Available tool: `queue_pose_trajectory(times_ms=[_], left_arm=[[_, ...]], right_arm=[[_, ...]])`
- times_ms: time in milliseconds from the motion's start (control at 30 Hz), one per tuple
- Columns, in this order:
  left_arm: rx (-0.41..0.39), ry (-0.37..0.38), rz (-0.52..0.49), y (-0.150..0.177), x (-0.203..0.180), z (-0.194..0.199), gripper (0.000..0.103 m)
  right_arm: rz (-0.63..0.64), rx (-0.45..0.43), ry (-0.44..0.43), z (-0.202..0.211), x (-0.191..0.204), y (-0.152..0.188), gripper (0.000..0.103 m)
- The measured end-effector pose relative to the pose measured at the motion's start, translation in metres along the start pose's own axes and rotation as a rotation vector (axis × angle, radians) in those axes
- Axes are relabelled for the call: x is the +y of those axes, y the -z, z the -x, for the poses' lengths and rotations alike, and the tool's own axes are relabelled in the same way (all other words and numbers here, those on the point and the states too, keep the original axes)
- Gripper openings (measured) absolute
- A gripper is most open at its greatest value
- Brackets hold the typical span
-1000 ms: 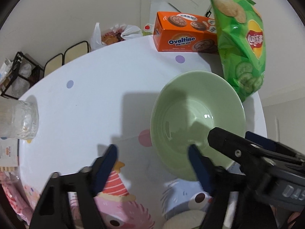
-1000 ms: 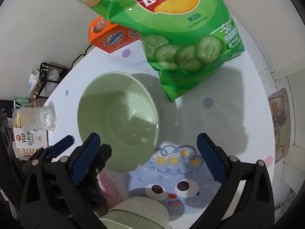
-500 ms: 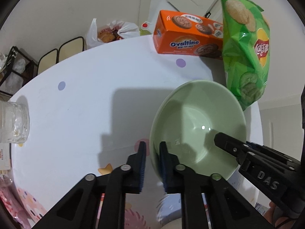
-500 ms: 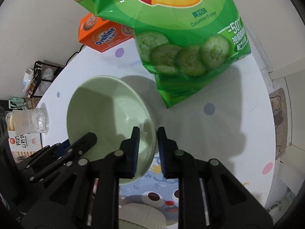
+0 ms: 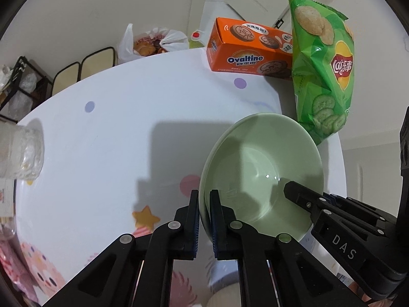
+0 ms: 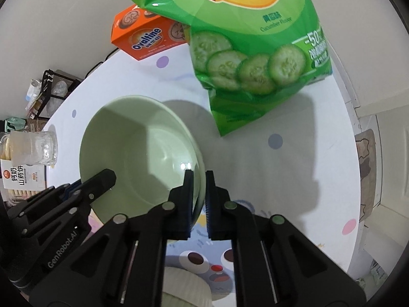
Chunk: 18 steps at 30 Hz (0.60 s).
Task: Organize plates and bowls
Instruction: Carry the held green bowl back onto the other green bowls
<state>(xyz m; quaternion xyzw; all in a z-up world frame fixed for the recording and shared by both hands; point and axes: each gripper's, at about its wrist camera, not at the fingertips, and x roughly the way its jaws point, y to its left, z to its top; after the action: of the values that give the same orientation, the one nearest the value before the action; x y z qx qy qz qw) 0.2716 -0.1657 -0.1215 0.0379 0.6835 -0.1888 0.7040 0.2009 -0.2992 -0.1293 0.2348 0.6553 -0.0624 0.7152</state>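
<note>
A wide pale green bowl sits on the white patterned table. My left gripper is shut on the bowl's left rim, one pad inside and one outside. My right gripper is shut on the opposite rim of the same bowl. Each wrist view also shows the other tool: the right gripper reaches into the bowl from the right, and the left gripper from the lower left. I cannot tell whether the bowl is off the table. A second pale bowl lies just under the grippers, mostly hidden.
An orange Ovaltine box and a green crisps bag stand behind the bowl, the bag close to its far rim. A glass mug stands at the table's left edge beside a biscuit pack. A plastic bag lies beyond the table.
Both grippers were open a second ago, astride the bowl's edges. They have since shut on its rim on opposite sides. The hands have hardly shifted.
</note>
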Motion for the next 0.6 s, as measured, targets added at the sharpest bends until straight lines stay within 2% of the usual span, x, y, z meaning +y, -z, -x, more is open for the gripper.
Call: queue_pose_trajectory(times_ms=[600], left_arm=[[-0.117, -0.049, 0.042, 0.05, -0.016, 0.08, 0.007]], right_arm=[[0.123, -0.088, -0.045, 0.073, 0.014, 0.039, 0.01]])
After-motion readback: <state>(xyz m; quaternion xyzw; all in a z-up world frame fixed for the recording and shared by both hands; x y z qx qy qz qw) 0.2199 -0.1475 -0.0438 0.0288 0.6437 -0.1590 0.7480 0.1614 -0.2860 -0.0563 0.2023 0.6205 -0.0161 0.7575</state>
